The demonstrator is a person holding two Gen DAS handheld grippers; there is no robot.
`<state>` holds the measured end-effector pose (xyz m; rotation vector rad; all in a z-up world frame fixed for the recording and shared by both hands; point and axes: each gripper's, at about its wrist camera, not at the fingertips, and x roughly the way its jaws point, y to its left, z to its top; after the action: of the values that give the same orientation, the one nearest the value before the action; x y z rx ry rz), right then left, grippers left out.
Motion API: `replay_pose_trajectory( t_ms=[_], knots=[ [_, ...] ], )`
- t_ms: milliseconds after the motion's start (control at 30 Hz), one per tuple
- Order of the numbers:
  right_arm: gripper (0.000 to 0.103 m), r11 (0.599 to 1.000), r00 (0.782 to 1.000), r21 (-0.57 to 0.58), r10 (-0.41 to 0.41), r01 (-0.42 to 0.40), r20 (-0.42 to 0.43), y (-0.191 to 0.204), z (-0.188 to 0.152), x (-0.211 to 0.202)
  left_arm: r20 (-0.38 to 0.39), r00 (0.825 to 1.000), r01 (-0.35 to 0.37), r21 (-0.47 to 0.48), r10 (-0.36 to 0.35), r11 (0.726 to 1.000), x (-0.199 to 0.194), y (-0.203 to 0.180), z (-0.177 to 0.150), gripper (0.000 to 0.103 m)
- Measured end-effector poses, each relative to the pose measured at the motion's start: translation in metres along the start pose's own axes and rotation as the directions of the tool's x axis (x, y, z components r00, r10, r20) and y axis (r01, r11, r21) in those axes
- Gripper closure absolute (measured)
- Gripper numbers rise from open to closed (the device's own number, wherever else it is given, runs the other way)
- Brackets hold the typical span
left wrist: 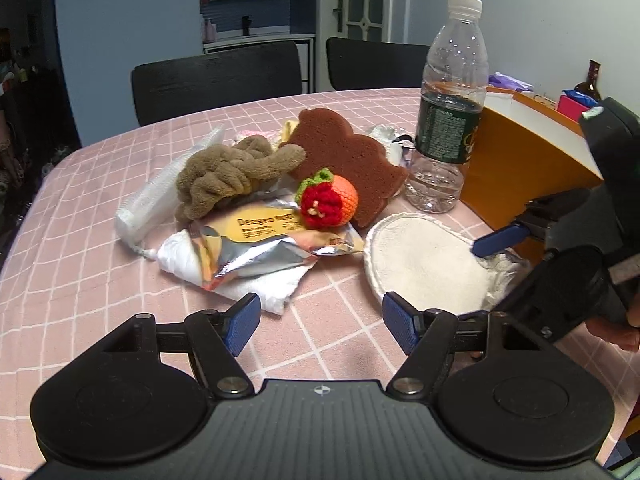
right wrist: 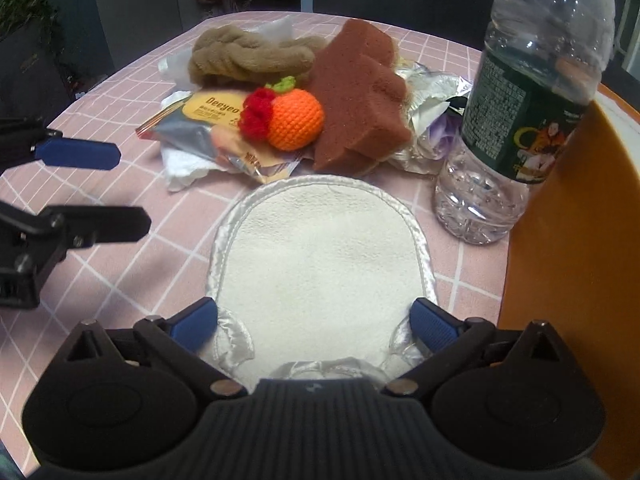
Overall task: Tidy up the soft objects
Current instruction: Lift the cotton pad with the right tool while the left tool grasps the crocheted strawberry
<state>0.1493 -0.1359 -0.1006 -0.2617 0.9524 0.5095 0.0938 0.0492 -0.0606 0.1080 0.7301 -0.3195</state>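
Your right gripper [right wrist: 314, 320] is spread wide, its blue pads either side of the near end of the white satin-edged pad [right wrist: 316, 248], gripping nothing. The pad lies flat on the pink checked tablecloth [right wrist: 120, 280], just beside the orange box [right wrist: 560, 240] at the table's right edge. Your left gripper [left wrist: 320, 324] hovers wide open and empty. Beyond sit the brown sponge [right wrist: 356, 92], crochet orange [right wrist: 294, 120], knotted brown towel [right wrist: 248, 58] and water bottle [right wrist: 520, 120].
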Motion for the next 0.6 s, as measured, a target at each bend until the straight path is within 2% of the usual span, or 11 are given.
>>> replay_pose_trajectory(
  t_ms=[133, 300, 367, 433, 567, 600],
  knots=[
    [0.002, 1.000, 1.000, 0.004, -0.016, 0.016, -0.010, 0.003, 0.005, 0.002, 0.001, 0.999, 0.035, 0.033, -0.035, 0.999, 0.006, -0.002, 0.008, 0.021],
    [0.005, 1.000, 1.000, -0.008, -0.008, 0.009, 0.021, 0.006, -0.001, 0.000, -0.013, 0.999, 0.053, 0.099, -0.052, 0.994, 0.015, -0.005, 0.019, 0.021],
    [0.012, 1.000, 0.999, -0.008, -0.006, 0.006, 0.034, 0.005, -0.003, 0.001, -0.016, 0.999, 0.053, 0.122, -0.051, 0.991, 0.018, -0.007, 0.021, 0.021],
    [0.028, 1.000, 0.999, -0.017, 0.003, -0.002, 0.049, 0.006, -0.006, -0.003, -0.021, 0.998, 0.053, 0.134, -0.050, 0.990, 0.020, -0.007, 0.023, 0.021],
    [0.038, 1.000, 0.998, -0.026, 0.014, -0.012, 0.063, 0.008, -0.006, -0.009, -0.032, 0.998, 0.053, 0.131, -0.050, 0.990, 0.025, -0.007, 0.025, 0.021],
    [0.049, 1.000, 0.998, -0.024, 0.014, -0.012, 0.066, 0.007, -0.006, -0.010, -0.031, 0.998, 0.058, 0.132, -0.054, 0.990, 0.025, -0.007, 0.025, 0.021]
  ],
)
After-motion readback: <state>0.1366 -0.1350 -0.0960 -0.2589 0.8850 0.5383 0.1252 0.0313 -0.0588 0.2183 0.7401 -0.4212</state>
